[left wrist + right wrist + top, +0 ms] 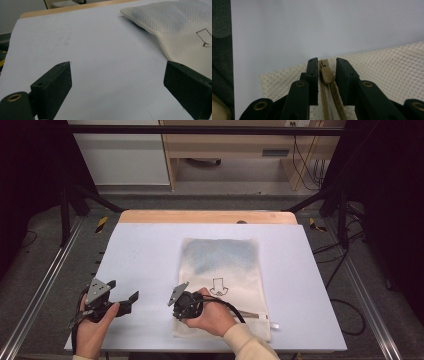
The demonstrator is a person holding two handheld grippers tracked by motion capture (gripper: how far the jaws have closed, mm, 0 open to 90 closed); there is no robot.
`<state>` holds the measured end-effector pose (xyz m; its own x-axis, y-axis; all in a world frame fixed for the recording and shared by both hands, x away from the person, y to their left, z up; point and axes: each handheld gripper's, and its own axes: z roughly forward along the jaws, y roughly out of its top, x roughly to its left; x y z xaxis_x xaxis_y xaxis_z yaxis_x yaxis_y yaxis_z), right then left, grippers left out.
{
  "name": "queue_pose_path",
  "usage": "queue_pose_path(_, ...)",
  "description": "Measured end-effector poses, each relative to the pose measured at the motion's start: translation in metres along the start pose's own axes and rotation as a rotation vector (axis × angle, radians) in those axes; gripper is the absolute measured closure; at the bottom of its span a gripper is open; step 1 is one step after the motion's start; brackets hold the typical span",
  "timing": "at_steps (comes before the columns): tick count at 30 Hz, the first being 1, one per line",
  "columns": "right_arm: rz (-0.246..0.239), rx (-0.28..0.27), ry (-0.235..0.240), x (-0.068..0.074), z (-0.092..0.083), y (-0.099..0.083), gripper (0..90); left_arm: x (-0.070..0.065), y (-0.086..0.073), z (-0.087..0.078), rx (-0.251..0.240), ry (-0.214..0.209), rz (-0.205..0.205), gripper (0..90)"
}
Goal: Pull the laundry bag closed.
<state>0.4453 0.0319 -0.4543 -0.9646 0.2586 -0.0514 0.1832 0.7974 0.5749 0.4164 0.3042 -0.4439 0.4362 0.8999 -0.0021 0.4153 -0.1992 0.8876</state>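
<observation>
Soft, limp mesh zip bag [224, 270] near the worktop's front edge: right gripper [326, 72] fingers narrowly straddle its zipper pull [325, 73], left gripper [117, 85] wide, empty.

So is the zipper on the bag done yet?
Can't tell open from shut. The right claw sits at the near left end of the mesh bag, its jaws on either side of the tan zipper slider without clearly pinching it. The left claw waits open above the table. Pulling comes next, probably.

No words or numbers are legible; the mesh bag [220, 265] bears only a black outlined arrow sign [219, 286].
</observation>
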Motion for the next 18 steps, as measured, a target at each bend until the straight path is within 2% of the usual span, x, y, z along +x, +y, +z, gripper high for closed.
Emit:
queue_pose_path(5,0.004,0.002,-0.001,0.001,0.002,0.0,76.9,0.0,0.0,0.001,0.001,-0.001,0.001,7.8)
queue_pose_path(7,-0.008,0.01,0.0,0.001,0.002,0.0,79.6,0.0,0.0,0.0,0.001,-0.002,0.001,7.9)
queue_pose_path(12,0.015,0.002,0.015,-0.001,0.0,0.0,81.3,-0.001,0.0,0.0,0.011,-0.014,0.0,8.5)
queue_pose_path(17,0.024,-0.001,0.036,-0.002,-0.004,0.002,81.5,-0.009,-0.001,-0.004,0.031,-0.058,0.005,9.1)
queue_pose_path(18,0.019,-0.004,0.042,-0.003,-0.006,0.003,81.5,-0.014,-0.002,-0.006,0.047,-0.099,0.012,9.8)
